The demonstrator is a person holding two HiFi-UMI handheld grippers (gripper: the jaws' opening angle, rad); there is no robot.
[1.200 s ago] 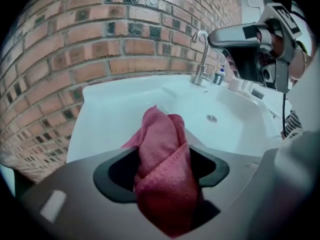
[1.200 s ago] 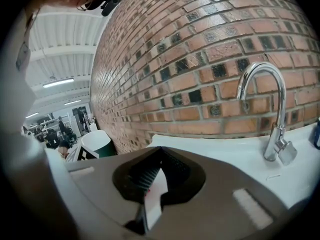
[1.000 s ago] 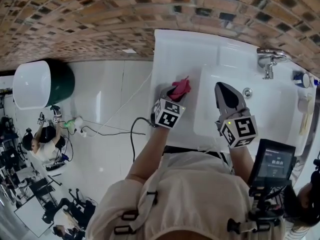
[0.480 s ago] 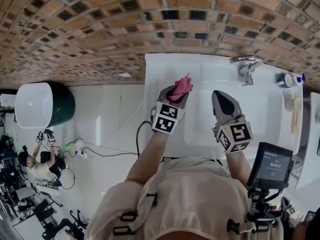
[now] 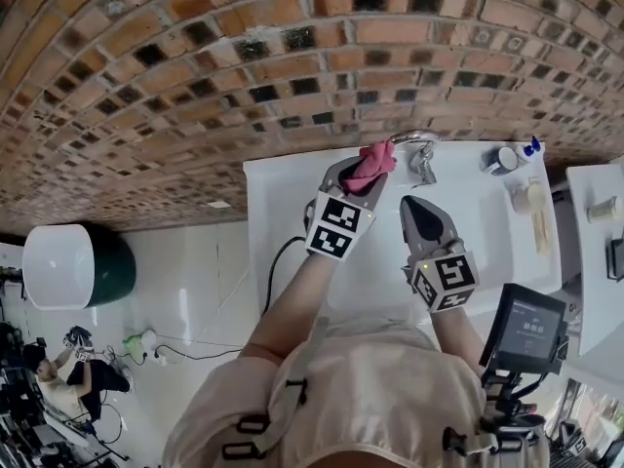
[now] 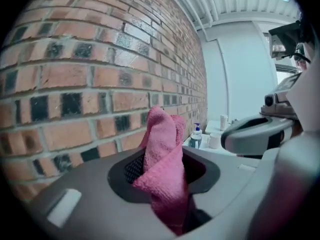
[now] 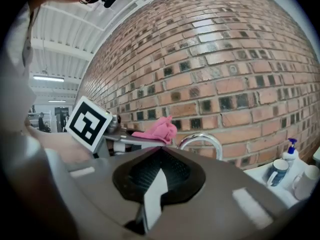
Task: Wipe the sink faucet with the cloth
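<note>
My left tool [image 5: 353,178] is clamped on the pink cloth [image 5: 371,162]. In the left gripper view the fabric is bunched between the two jaws and stands up out of them in a folded peak against the brick wall [image 5: 244,66]. In the head view that tool sits just above the centre of the frame, over the back edge of the white sink [image 5: 283,203], with the cloth sticking out toward the upper right.

The chrome faucet [image 5: 421,154] is just right of the cloth's tip, its curved neck arching near the wall. From the right gripper view the cloth lies right beside the left end of that arch, at about the same height. I cannot tell whether the two touch.

My right tool [image 5: 414,208] is below and slightly right of the left one in the head view. It points up the frame toward the faucet and sits clear of it, over the basin. Its jaws are pressed together with nothing between them, and in its own view they meet in a point beneath the faucet's arch.

At the upper right of the head view a mug [image 5: 500,160] and a soap bottle [image 5: 530,147] with a blue pump stand on the sink's back ledge, to the right of the faucet.
</note>
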